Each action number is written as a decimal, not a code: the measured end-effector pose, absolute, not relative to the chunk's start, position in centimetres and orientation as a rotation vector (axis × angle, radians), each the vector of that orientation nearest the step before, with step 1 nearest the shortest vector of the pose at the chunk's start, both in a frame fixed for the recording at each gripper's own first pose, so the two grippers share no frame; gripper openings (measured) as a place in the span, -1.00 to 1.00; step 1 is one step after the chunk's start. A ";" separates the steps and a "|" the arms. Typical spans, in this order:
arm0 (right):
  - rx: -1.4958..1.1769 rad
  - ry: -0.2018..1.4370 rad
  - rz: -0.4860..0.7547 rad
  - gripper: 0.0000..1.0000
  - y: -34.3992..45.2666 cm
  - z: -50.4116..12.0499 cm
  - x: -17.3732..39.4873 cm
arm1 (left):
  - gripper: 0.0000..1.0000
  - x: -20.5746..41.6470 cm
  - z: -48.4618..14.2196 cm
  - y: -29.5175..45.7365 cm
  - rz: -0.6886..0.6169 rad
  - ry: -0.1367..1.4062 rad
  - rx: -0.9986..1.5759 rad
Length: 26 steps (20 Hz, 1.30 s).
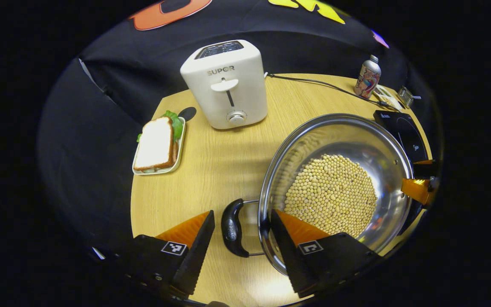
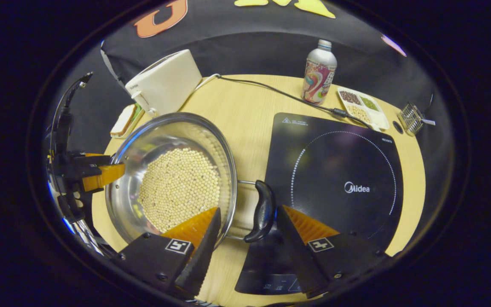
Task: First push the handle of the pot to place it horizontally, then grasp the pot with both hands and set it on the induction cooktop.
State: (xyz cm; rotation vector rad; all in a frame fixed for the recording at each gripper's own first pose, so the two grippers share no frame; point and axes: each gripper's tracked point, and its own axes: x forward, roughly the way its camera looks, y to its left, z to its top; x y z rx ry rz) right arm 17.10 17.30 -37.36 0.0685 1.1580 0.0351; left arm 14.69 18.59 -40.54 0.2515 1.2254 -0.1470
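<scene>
A steel pot (image 1: 348, 132) holding soybeans (image 1: 330, 194) stands on the wooden table (image 1: 211, 170). My left gripper (image 1: 242, 213) is open, its two fingers on either side of the pot's black side handle (image 1: 231, 228), the right finger over the rim. In the right gripper view the pot (image 2: 151, 140) stands left of the black induction cooktop (image 2: 335, 183). My right gripper (image 2: 248, 209) is open too, straddling the opposite black handle (image 2: 264, 211), which reaches over the cooktop's edge. Each gripper's orange finger shows at the pot's far side in the other view (image 1: 418, 189) (image 2: 100, 175).
A white toaster (image 1: 226, 85) and a sandwich on a small plate (image 1: 157, 145) sit at the back left. A printed bottle (image 2: 319, 72), a divided dish of grains (image 2: 362, 106), a small wire rack (image 2: 411, 114) and a black cable (image 2: 271, 91) lie behind the cooktop.
</scene>
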 end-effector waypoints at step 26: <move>0.224 1.023 0.021 0.05 13.7 -30.4 13.0 | 0.19 14.6 -37.4 17.6 -0.147 1.196 0.203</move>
